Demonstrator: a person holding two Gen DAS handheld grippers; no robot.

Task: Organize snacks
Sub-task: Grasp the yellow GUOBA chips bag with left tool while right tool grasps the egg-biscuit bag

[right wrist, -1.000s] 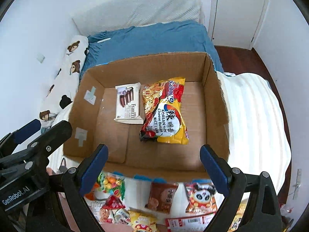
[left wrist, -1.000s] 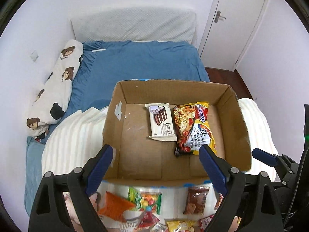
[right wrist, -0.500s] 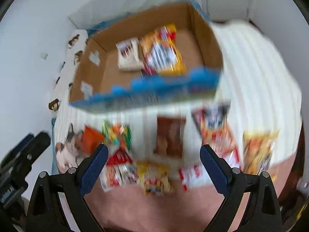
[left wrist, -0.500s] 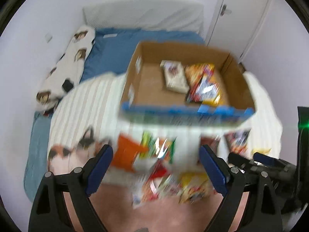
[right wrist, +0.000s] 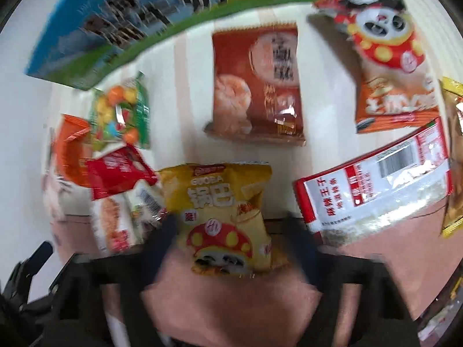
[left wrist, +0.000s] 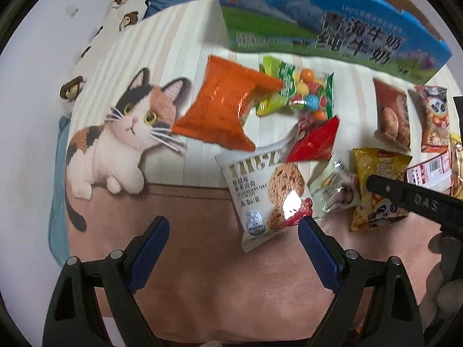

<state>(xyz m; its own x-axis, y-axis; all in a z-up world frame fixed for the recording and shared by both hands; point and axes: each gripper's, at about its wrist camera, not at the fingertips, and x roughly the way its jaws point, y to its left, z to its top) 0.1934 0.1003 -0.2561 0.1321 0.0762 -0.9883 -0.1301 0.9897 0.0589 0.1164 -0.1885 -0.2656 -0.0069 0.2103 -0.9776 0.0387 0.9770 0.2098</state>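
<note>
Loose snack packets lie on a cat-print blanket in front of a blue-and-green printed carton (left wrist: 318, 23). My left gripper (left wrist: 234, 231) hangs open just above the pink part of the blanket, and its right fingertip is beside a white cookie packet (left wrist: 260, 190). An orange bag (left wrist: 222, 107), a candy bag (left wrist: 301, 92) and a red packet (left wrist: 315, 141) lie beyond it. My right gripper (right wrist: 231, 240) is blurred and its jaws are closing around a yellow panda bag (right wrist: 222, 205). The left finger is at the bag's edge, while the right finger still shows a gap.
A brown bun bag (right wrist: 257, 86), an orange panda bag (right wrist: 387, 57) and a red-and-white packet (right wrist: 376, 185) lie to the right. The carton (right wrist: 115, 29) stands behind the snacks. A bear-print pillow (left wrist: 127, 3) lies at the far left, against the wall.
Both grippers came down from above the open carton to the snacks in front of it. The right jaws went from wide open to narrow around the yellow bag.
</note>
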